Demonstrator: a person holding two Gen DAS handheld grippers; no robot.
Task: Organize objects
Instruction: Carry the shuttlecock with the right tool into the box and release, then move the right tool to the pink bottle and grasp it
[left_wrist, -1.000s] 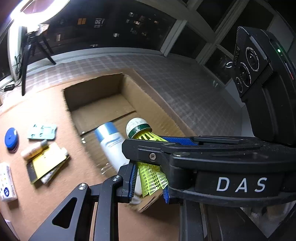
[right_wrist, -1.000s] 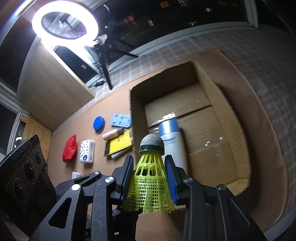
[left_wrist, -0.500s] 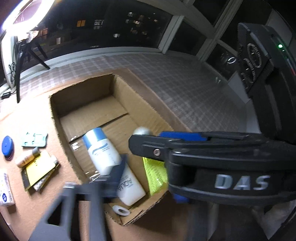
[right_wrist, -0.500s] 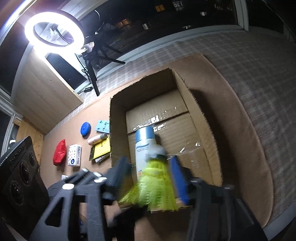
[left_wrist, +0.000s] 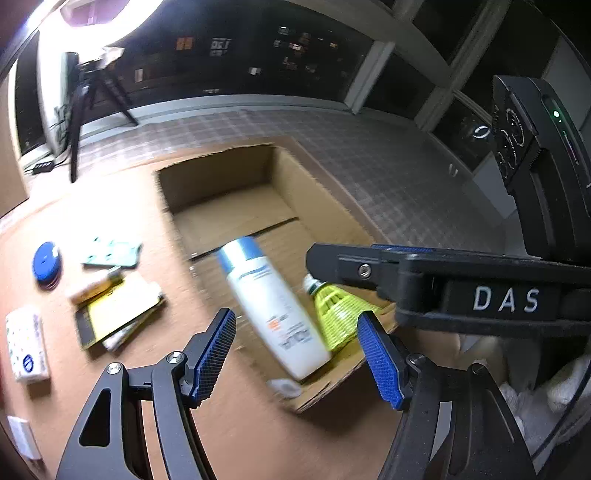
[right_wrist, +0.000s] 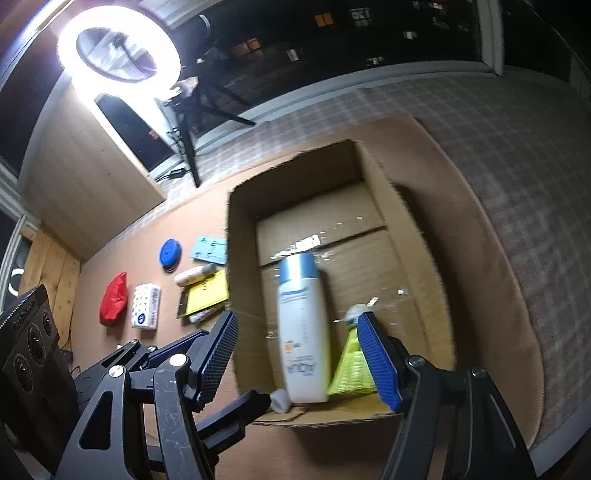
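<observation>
A yellow shuttlecock lies in the near right corner of the open cardboard box, beside a white bottle with a blue top. It also shows in the left wrist view, beside the bottle in the box. My right gripper is open and empty above the box's near end. My left gripper is open and empty above the box's near edge. The right gripper's body crosses the left wrist view at the right.
Left of the box on the brown mat lie a blue disc, a light blue card, a small tube, a yellow packet, a tissue pack and a red pouch. A ring light stands behind.
My right gripper opened and let the shuttlecock drop into the box. Both grippers now stand open and have drawn back from the box.
</observation>
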